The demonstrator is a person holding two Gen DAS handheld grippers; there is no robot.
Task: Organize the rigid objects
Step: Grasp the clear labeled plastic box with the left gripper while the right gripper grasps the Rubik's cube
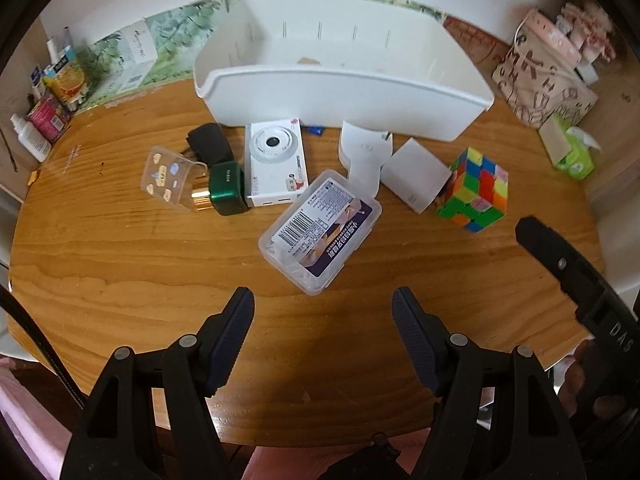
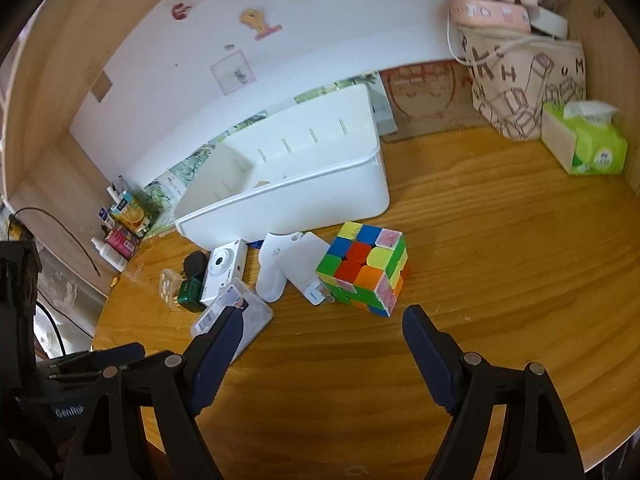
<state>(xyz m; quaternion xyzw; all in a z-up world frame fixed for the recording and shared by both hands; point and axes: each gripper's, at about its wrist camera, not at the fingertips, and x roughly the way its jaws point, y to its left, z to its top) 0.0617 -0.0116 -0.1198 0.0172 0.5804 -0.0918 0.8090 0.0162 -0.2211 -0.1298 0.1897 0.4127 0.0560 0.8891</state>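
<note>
Both the left gripper (image 1: 323, 334) and right gripper (image 2: 322, 354), fingers apart and empty, hover low in frame over the desk (image 1: 120, 248), where the plastic case (image 1: 320, 230), camera (image 1: 276, 160) and cube (image 2: 364, 266) lie mid-frame before the white bin (image 1: 344, 92), apparently their destination.

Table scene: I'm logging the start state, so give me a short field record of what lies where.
bin: white bin at the back, nearly bare inside
in front of bin: camera, clear box, puzzle cube, white charger
left tool: open, holding nothing, facing the clear box
right tool: open, holding nothing, facing the puzzle cube
surface: wooden table
</note>
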